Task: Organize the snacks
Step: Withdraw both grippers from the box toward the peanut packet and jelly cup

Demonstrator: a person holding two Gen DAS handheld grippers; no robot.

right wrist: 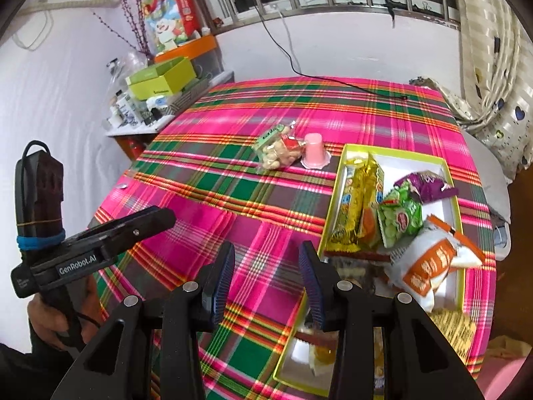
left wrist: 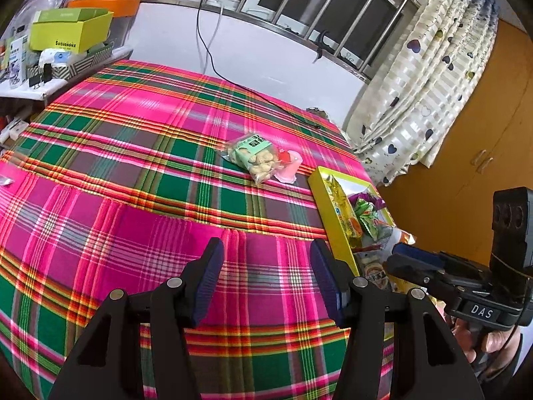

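bench [right wrist: 233,226] under a pink-green plaid cloth [left wrist: 133,166], fills most of both views. yellow-rimmed tray [right wrist: 336,180] at the bench's right side, white inside. in it: gold wrapped packet [right wrist: 353,206] along the left wall, green snack bag [right wrist: 399,220] just right of it, purple bag [right wrist: 426,186] beyond that toward the far end, white-and-orange bag [right wrist: 429,266] on the near side, partly over the green one; further wrappers at the near end, too hidden to identify.

left hand-held gripper [left wrist: 263,280]: released, jaws wide, nothing between them, above bare cloth just left of the tray. right hand-held gripper [right wrist: 266,283]: released, empty, right finger over the tray's left rim.

outside the tray, beyond its far-left corner: clear bag of biscuits [right wrist: 276,151] with a green label, and a pink jelly cup [right wrist: 314,155] standing inverted, touching the bag's right side.
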